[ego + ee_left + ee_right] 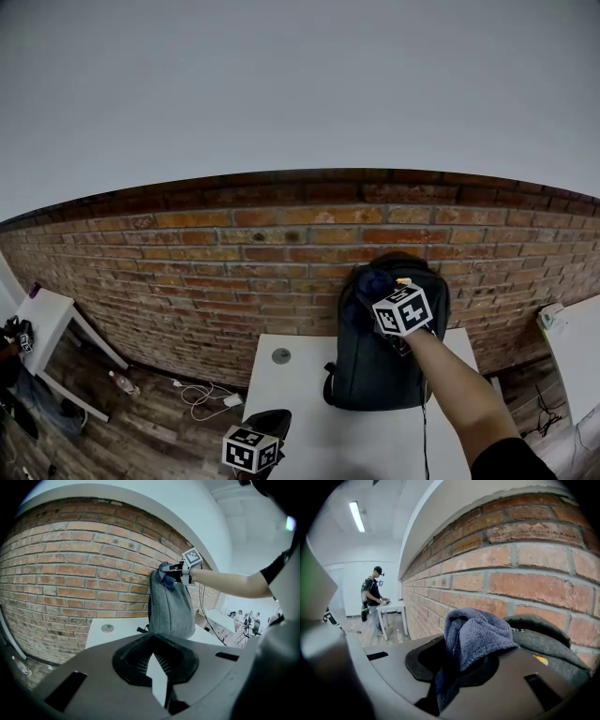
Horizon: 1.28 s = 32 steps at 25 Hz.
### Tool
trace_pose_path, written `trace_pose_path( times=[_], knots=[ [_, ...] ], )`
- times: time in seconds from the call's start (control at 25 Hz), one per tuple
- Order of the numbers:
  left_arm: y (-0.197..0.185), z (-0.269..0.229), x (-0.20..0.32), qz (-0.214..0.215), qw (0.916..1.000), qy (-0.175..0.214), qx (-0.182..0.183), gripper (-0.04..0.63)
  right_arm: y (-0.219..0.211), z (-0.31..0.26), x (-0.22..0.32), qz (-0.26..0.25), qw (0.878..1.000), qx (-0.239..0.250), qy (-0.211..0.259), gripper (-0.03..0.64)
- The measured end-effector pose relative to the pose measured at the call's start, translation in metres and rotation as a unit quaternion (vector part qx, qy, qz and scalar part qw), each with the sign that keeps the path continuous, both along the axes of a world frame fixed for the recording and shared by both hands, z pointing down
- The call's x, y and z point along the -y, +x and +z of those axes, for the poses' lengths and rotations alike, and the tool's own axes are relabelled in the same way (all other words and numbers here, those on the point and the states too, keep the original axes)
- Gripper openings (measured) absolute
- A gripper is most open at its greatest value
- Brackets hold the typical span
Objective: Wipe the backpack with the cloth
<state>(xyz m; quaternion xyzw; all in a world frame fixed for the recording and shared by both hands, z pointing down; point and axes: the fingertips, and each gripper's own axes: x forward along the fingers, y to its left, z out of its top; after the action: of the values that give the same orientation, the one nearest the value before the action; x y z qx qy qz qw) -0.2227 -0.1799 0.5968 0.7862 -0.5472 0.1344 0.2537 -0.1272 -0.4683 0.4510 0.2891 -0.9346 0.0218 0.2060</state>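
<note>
Blue cloth pinched by right gripper atop backpack; left gripper fingers seemingly together.

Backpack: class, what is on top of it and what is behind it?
A blue cloth sits on top, held by the right tongs. Behind the backpack stands a brick wall; its rear side is hidden.

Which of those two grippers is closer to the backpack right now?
The right gripper. It presses the cloth on the top of the backpack. The left gripper hangs low near the table front edge, apart from the backpack.
</note>
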Motion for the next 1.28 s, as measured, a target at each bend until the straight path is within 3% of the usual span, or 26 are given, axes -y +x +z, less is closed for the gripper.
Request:
trace_pose_path(
  times=[0.24, 0.64, 1.28],
  knots=[
    [-0.005, 0.004, -0.002, -0.002, 1.0000, -0.004, -0.003, -0.006, -0.030, -0.007, -0.008, -0.028, 0.999, -0.021, 0.023, 0.057],
    [-0.007, 0.000, -0.003, -0.008, 1.0000, 0.002, -0.003, -0.006, -0.058, 0.025, -0.020, -0.030, 0.997, -0.061, -0.048, 0.057],
    [-0.004, 0.002, -0.020, -0.008, 1.0000, -0.001, -0.004, -0.006, -0.040, 0.107, -0.080, -0.023, 0.983, -0.147, -0.108, 0.057]
  ],
)
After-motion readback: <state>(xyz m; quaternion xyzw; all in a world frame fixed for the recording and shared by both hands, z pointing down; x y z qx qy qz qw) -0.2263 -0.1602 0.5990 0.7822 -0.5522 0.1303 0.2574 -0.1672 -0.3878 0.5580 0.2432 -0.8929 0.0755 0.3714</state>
